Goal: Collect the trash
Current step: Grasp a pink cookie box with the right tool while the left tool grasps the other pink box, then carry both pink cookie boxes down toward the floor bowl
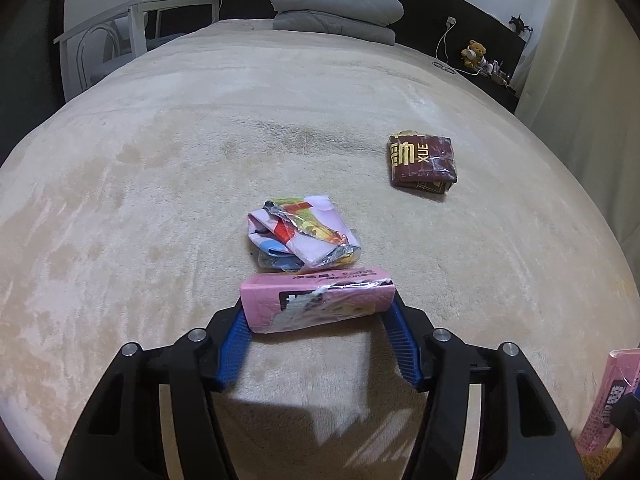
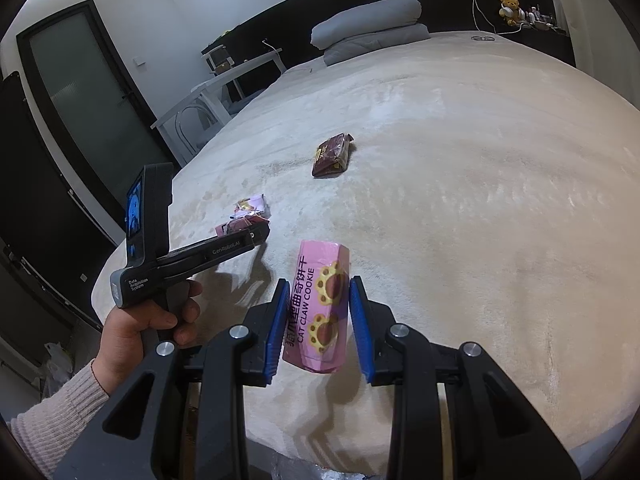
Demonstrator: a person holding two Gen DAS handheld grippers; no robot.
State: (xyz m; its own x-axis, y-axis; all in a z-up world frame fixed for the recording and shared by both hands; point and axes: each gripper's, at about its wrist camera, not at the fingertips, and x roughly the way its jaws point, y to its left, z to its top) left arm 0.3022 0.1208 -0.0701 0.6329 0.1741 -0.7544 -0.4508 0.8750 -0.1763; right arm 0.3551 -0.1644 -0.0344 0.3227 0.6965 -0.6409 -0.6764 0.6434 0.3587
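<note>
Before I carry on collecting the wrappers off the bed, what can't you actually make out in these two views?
- Left wrist view: the pink cookie pack in the right gripper is cut off by the frame edge.
- Right wrist view: the left gripper hides most of the pink carton it closes on.
- Both views: print on the crumpled pastel wrapper is unreadable.
- No trash bin shows anywhere.

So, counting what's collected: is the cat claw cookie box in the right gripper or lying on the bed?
In it: right gripper is shut on the cookie box, lifted off the bed.

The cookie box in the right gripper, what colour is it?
Pink cookie box, with brown-and-yellow paw cookies; clearest in the right wrist view.
</note>
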